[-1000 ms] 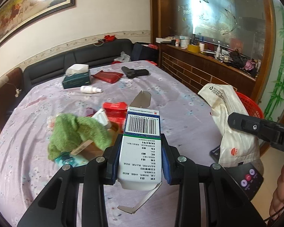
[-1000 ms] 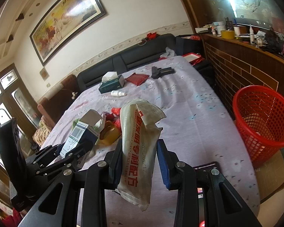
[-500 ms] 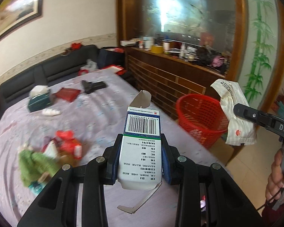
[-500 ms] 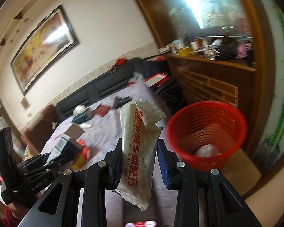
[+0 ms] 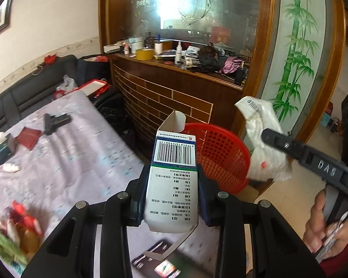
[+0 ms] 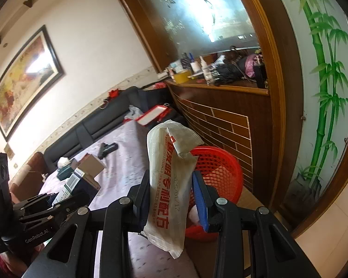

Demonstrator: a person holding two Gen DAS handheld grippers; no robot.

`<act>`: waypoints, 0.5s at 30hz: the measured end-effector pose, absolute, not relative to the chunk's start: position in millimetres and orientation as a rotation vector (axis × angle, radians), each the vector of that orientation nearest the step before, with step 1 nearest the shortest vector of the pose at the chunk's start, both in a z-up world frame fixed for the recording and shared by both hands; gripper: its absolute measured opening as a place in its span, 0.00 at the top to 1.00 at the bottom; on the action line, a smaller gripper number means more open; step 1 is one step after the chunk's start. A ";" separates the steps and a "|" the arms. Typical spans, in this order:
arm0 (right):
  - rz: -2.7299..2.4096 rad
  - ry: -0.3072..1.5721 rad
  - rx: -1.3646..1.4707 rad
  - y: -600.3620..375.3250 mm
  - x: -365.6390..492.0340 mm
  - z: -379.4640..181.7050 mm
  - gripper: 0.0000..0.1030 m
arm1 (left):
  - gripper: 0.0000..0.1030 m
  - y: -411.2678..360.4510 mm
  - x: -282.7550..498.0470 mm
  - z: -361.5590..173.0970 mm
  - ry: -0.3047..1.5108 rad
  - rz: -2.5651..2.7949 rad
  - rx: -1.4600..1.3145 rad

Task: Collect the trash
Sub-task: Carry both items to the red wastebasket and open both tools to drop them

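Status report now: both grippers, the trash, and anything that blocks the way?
Left gripper shut on barcode box. Right gripper shut on white wrapper. Red basket just ahead, beside table. Nothing blocks the way.

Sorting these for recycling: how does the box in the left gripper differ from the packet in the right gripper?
The box is stiff white card with a barcode and open end flaps; the packet is a soft, crumpled pouch with red lettering. The box keeps square edges, the packet sags below the fingers. Both are clamped upright, near the red basket.

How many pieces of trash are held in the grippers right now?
2: a box in the left gripper and a wrapper in the right gripper.
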State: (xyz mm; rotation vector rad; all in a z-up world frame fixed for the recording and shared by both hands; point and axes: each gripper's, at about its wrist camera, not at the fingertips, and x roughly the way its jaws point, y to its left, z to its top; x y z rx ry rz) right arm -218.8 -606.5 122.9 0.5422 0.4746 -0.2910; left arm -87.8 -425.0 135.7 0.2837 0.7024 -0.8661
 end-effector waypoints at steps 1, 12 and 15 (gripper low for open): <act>-0.295 0.478 0.545 -611.9 -214.7 121.0 0.64 | 0.66 -433.9 -83.6 132.9 0.714 -0.877 0.277; -0.312 0.544 0.598 -657.4 -180.3 92.5 0.59 | 0.48 -490.3 -54.2 106.0 0.785 -0.917 0.225; -0.323 0.550 0.613 -663.7 -177.1 87.3 0.52 | 0.38 -490.0 -52.0 105.3 0.775 -0.895 0.216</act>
